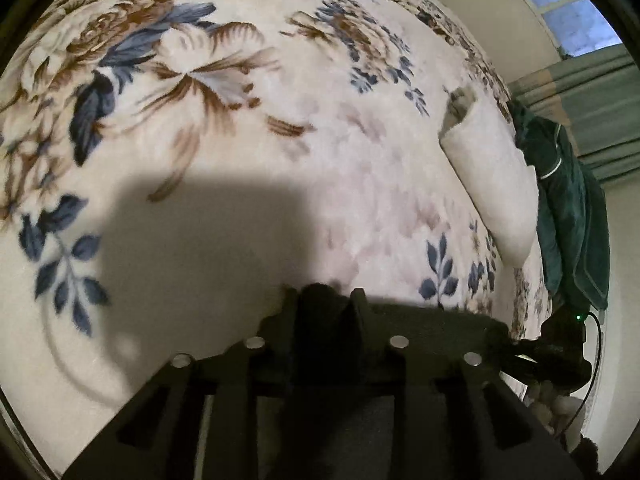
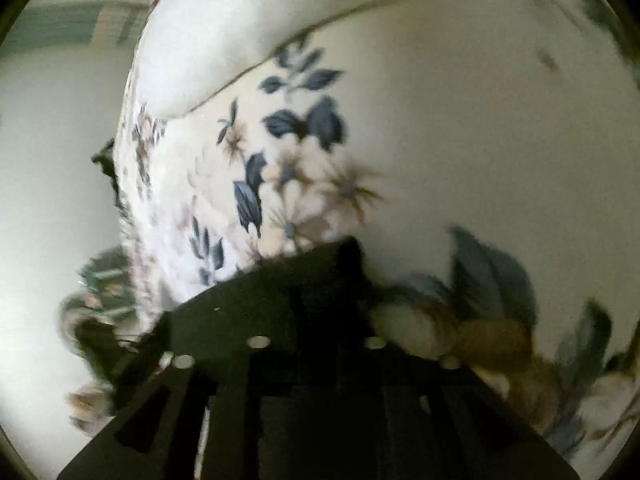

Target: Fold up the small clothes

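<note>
The left tool (image 1: 326, 300) grips dark fabric (image 1: 320, 294) over the floral blanket (image 1: 240, 120). The right tool (image 2: 348, 260) is too blurred to tell. A dark green garment (image 1: 568, 216) lies beside a cream pillow (image 1: 492, 184).

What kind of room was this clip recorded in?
Probably a bedroom: a plush floral blanket covers a bed-like surface, a green curtain hangs beneath a window, and dark green clothing lies at the edge.

The left gripper (image 1: 326, 298) is matte black plastic with slotted rails and four round silver studs. Seen from it, the right gripper (image 1: 560, 344) is black too, with a small green light and a thin black cable (image 1: 596, 368).
</note>
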Motion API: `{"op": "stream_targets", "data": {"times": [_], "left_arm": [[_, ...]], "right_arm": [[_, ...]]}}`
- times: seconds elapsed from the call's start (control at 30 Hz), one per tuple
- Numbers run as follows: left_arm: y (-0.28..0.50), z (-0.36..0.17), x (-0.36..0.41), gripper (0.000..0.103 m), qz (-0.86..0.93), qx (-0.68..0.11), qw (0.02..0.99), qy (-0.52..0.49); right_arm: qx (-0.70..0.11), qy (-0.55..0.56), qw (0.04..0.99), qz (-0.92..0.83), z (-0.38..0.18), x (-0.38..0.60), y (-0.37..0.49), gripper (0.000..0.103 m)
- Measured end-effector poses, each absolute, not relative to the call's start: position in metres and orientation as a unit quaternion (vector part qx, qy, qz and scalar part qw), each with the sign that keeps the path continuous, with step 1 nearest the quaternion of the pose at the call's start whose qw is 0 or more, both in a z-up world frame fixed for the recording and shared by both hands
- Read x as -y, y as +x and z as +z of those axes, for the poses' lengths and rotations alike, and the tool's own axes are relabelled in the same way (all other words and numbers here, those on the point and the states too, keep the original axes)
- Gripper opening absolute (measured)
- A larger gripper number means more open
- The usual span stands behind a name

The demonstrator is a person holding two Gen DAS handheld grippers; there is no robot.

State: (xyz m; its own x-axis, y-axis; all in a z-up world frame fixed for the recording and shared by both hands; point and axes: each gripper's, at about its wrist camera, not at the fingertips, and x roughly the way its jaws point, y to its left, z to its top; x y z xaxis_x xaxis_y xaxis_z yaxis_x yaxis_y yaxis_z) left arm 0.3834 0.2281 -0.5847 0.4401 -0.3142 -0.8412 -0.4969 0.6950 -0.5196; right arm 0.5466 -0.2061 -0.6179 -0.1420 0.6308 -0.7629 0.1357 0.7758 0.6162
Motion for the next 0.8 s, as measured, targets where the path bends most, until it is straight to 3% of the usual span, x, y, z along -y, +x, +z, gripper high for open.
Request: {"op": "stream_targets", "data": {"times": [0.03, 0.1, 0.23, 0.4, 0.43, 0.47, 0.5, 0.67, 0.8], "left_arm": [[0.379, -0.581, -0.226, 0.034, 0.063, -0.528, 0.756, -0.381], [0.367, -0.573, -0.221, 0.053, 0.063, -0.536, 0.756, -0.370], [0.324, -0.564, -0.206, 0.055, 0.069, -0.548, 0.749, -0.366], [0.276, -0.566, -0.181, 0.055, 0.095, -0.575, 0.731, -0.356], [0.270, -0.568, -0.177, 0.055, 0.100, -0.580, 0.727, -0.353], [0.266, -0.569, -0.175, 0.055, 0.103, -0.584, 0.724, -0.352], [0.262, -0.571, -0.173, 0.055, 0.105, -0.585, 0.722, -0.353], [0.251, -0.568, -0.170, 0.055, 0.103, -0.583, 0.722, -0.358], [0.250, -0.564, -0.172, 0.055, 0.100, -0.574, 0.723, -0.372]], "right_arm": [[-0.724, 0.282, 0.598, 0.196, -0.611, 0.223, 0.543, 0.042], [-0.715, 0.302, 0.604, 0.181, -0.592, 0.257, 0.531, 0.048], [-0.724, 0.342, 0.579, 0.156, -0.575, 0.310, 0.481, 0.050], [-0.759, 0.373, 0.515, 0.138, -0.609, 0.313, 0.408, 0.050], [-0.757, 0.376, 0.514, 0.142, -0.612, 0.308, 0.402, 0.047], [-0.749, 0.383, 0.520, 0.148, -0.613, 0.301, 0.398, 0.035], [-0.732, 0.386, 0.542, 0.147, -0.608, 0.295, 0.395, 0.007], [-0.696, 0.363, 0.613, 0.091, -0.556, 0.295, 0.376, 0.006], [-0.765, 0.327, 0.552, 0.046, -0.594, 0.311, 0.346, 0.008]]}}
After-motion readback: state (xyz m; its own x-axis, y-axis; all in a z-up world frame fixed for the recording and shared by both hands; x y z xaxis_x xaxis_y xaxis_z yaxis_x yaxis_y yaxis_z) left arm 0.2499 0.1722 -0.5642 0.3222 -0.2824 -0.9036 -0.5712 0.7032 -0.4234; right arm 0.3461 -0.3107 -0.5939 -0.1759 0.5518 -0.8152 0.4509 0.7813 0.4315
